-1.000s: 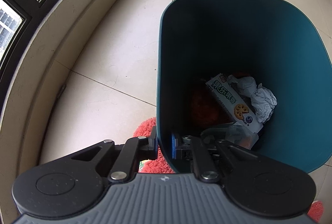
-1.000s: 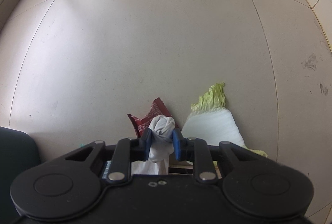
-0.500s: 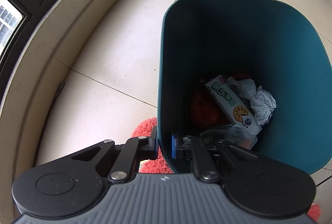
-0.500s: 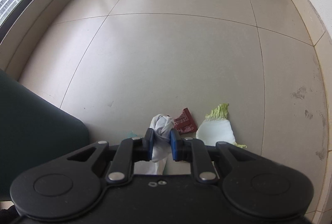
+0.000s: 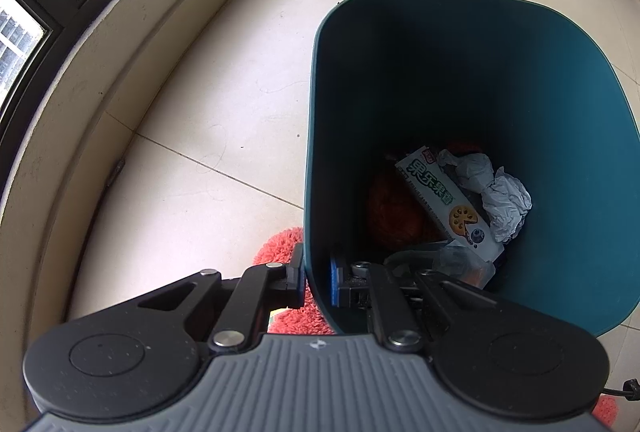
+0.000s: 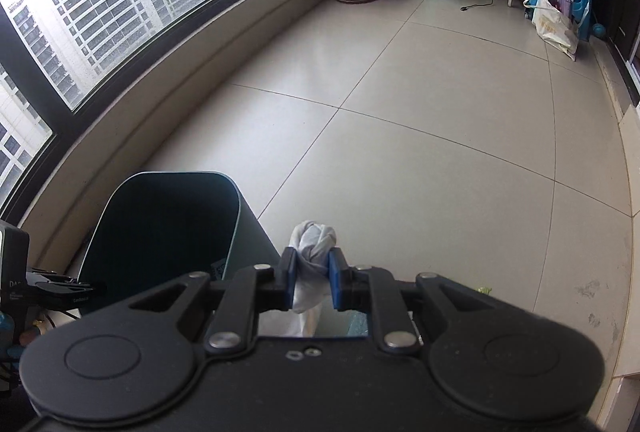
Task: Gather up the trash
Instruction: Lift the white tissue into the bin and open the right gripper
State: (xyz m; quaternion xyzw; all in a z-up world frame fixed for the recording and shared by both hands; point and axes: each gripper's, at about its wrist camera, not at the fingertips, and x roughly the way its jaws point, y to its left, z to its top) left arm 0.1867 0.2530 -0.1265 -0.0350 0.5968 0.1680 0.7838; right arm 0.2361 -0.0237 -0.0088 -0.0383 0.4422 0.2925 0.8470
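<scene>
Between the blue pads of the right claw point(image 6: 312, 282), a white tissue wad point(image 6: 313, 246) is being pinched, the jaws being closed to a narrow gap on its twisted middle, with a knot of it bulging out past the pads and a tail hanging below. The wad is being carried above the floor point(image 6: 440, 152), with the bin point(image 6: 160, 224) lying at about 9 o'clock of it, near but not yet under it. It is judged to be very light, soft and compressible; it is best taken across the dense knot, since a loose tail would likely tear or slip free.

The left claw point(image 5: 316, 280) is being clamped on the near wall of the bin point(image 5: 460, 80), one pad point(image 5: 297, 274) outside and the other inside. The wall is judged stiff, smooth plastic, so a firm hold near the rim is being called for. At the bin's bottom, toward 5 o'clock, a printed box point(image 5: 448, 200), crumpled paper point(image 5: 500, 196) and something red point(image 5: 394, 212) are lying. A red rug point(image 5: 288, 312) is showing under the bin.
</scene>
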